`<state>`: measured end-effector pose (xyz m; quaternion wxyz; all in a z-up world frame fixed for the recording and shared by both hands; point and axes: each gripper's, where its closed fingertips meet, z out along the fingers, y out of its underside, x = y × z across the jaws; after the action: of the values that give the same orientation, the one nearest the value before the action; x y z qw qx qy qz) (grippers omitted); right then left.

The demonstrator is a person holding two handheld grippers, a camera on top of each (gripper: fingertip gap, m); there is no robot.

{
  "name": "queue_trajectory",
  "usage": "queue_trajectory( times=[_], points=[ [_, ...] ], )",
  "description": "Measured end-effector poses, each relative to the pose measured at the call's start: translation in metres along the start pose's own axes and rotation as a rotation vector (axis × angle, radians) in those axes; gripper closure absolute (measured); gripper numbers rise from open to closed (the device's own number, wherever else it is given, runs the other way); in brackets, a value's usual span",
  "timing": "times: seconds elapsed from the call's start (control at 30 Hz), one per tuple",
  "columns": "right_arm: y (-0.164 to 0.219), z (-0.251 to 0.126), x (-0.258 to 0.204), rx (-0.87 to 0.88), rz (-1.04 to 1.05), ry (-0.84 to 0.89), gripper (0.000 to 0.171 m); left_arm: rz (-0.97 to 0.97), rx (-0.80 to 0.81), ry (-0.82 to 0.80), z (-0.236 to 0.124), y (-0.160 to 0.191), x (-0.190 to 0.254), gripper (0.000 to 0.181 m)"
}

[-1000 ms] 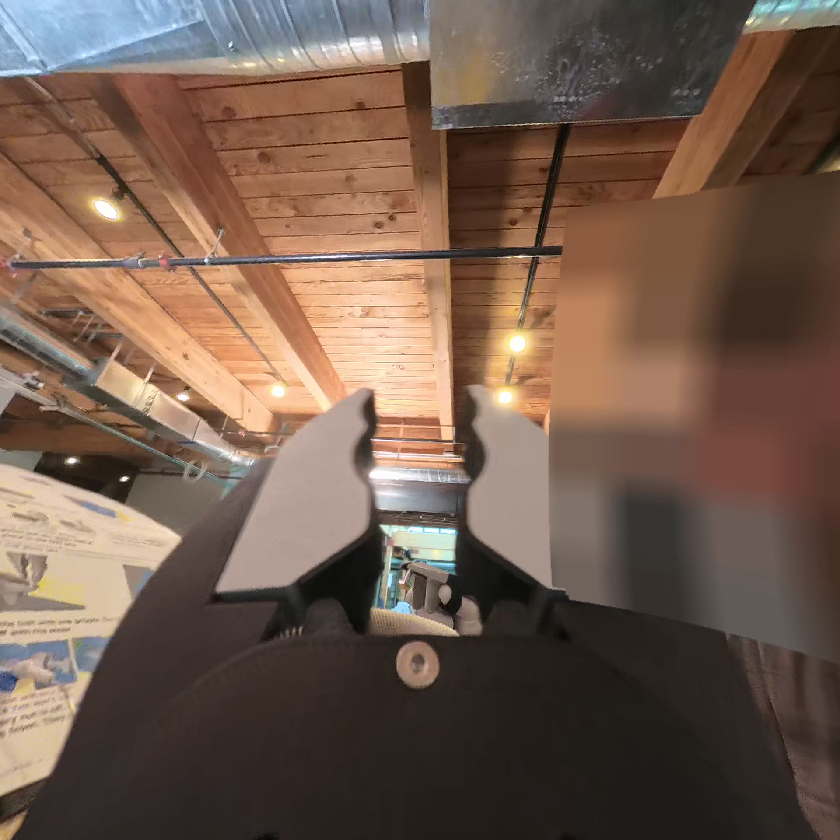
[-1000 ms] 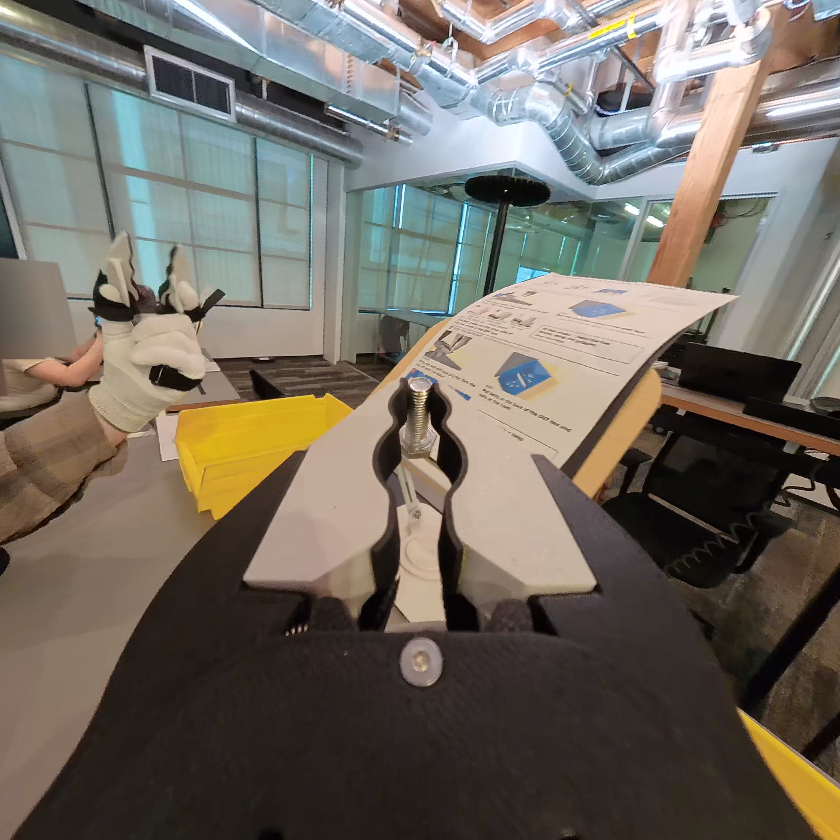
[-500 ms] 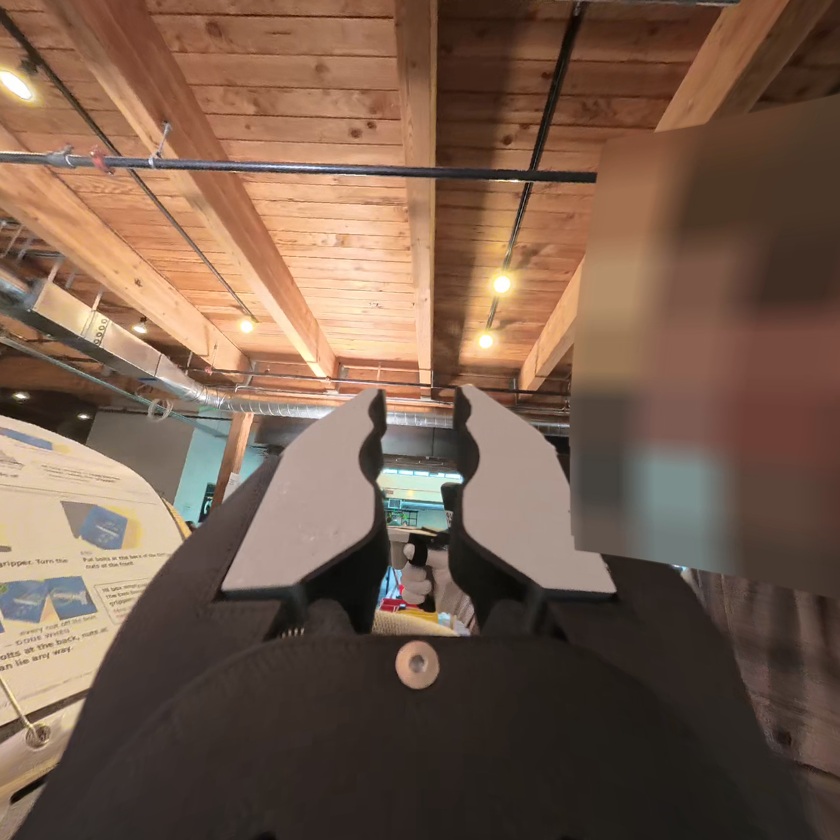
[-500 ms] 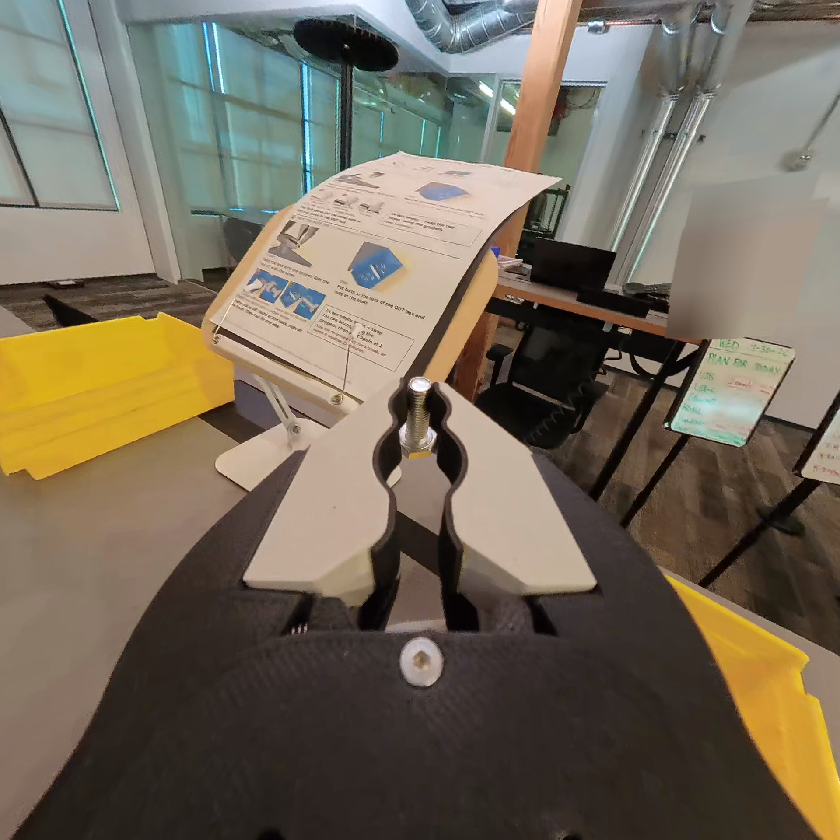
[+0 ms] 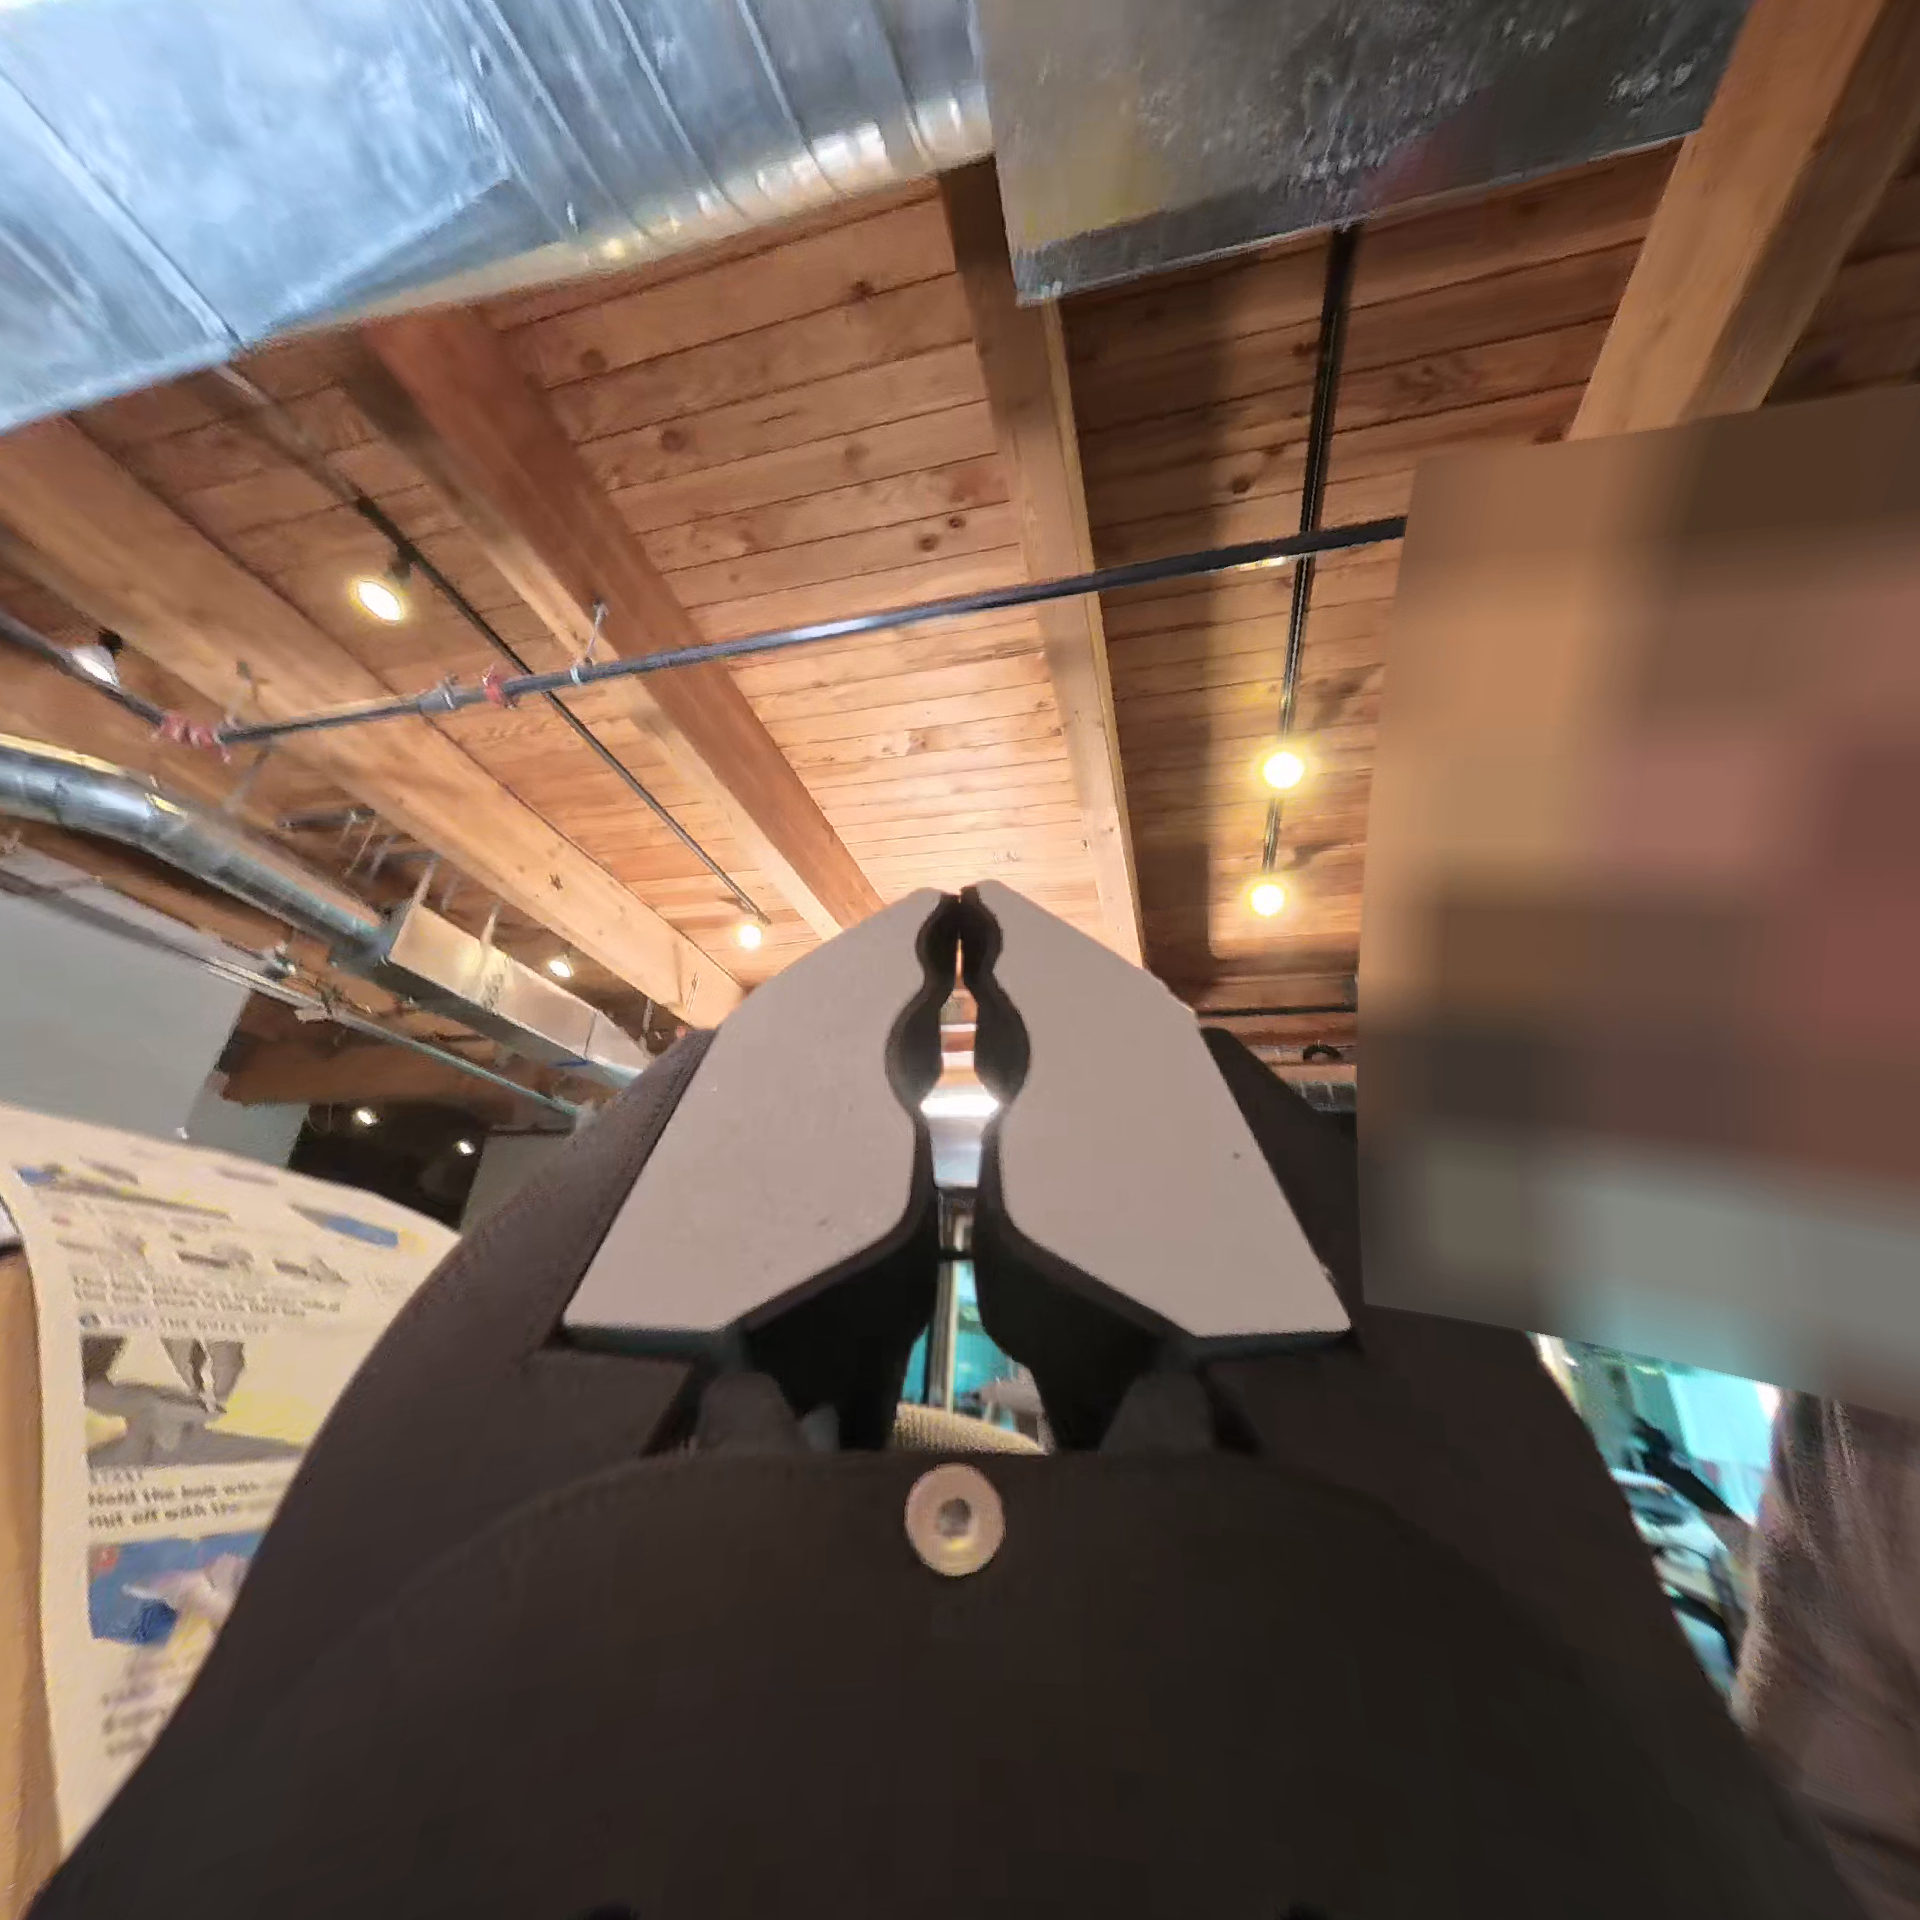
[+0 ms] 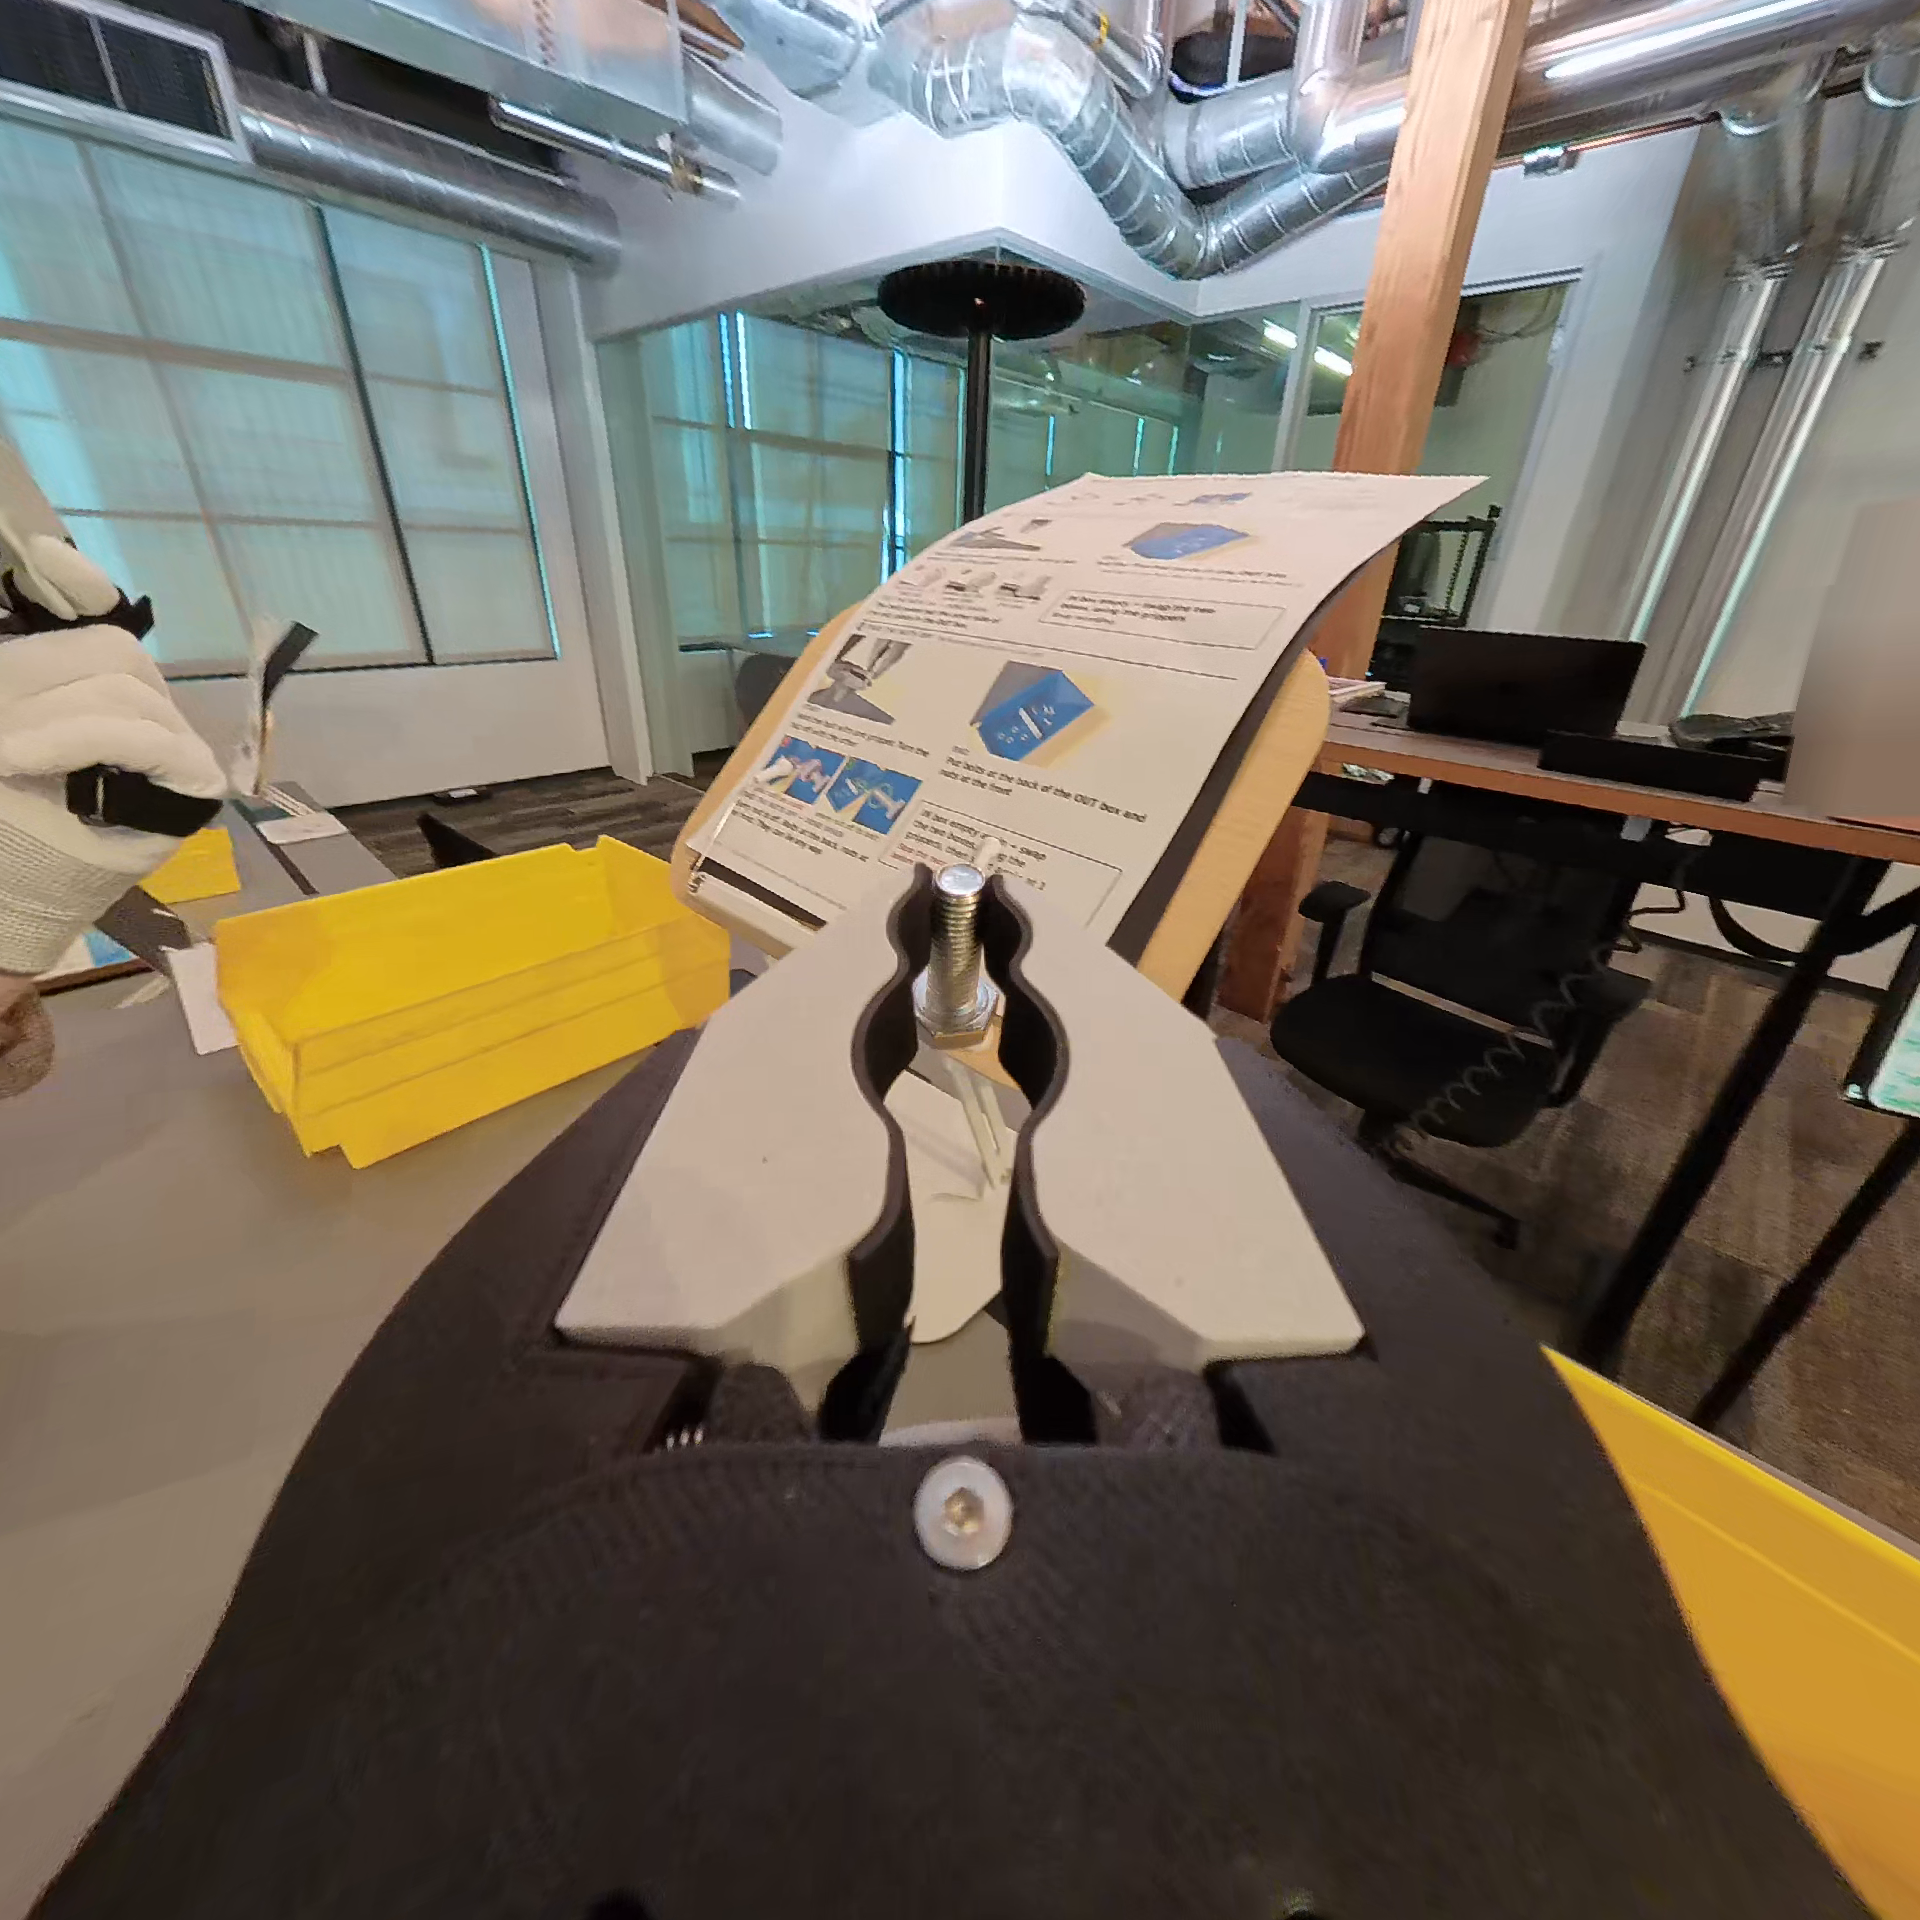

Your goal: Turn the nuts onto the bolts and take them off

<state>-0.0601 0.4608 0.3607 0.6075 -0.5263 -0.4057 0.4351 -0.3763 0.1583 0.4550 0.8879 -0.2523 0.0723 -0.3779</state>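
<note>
My right gripper is shut on a silver threaded bolt. The bolt stands upright between the pads, its threaded end pointing away and a hex piece at its base. It hangs above the grey table. My left gripper points up at the wooden ceiling. Its fingertips touch and nothing is between them. In the right wrist view a gloved hand holds the left gripper at the far left edge, raised well apart from the bolt.
A yellow bin sits on the table to the left of a tilted stand with an instruction sheet, which also shows in the left wrist view. A second yellow bin is at the lower right. Chairs and desks stand beyond. Some 45 centimeters of space lies between my two pairs of fingers.
My left gripper's jaws closed from open, with nothing between them, and it tilted further up. My right gripper swung back to the left, the bolt still in its grasp.
</note>
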Motion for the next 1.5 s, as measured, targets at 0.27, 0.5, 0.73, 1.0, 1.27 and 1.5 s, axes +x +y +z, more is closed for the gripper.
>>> queue_trajectory(
  times=[0.27,0.5,0.73,1.0,1.27,1.5],
  points=[
    [0.007,0.024,-0.023,-0.028,-0.008,-0.064,0.164,0.154,-0.054,-0.146,-0.002,-0.016,-0.012,0.18],
    [0.01,0.027,-0.027,-0.051,-0.025,-0.069,0.164,0.43,-0.331,-0.404,-0.003,0.027,-0.05,0.141],
    [0.022,0.011,0.001,-0.131,-0.037,0.025,0.164,0.488,-0.456,-0.442,-0.005,0.06,-0.063,0.146],
    [0.032,-0.022,0.054,-0.138,0.06,0.196,0.164,0.422,-0.472,-0.453,-0.01,0.076,-0.072,0.147],
    [0.073,-0.057,0.116,-0.234,0.102,0.419,0.164,0.404,-0.516,-0.449,-0.012,0.088,-0.076,0.148],
    [0.147,-0.072,0.155,-0.506,0.138,0.527,0.164,0.455,-0.589,-0.494,-0.033,0.091,-0.094,0.149]
  ],
)
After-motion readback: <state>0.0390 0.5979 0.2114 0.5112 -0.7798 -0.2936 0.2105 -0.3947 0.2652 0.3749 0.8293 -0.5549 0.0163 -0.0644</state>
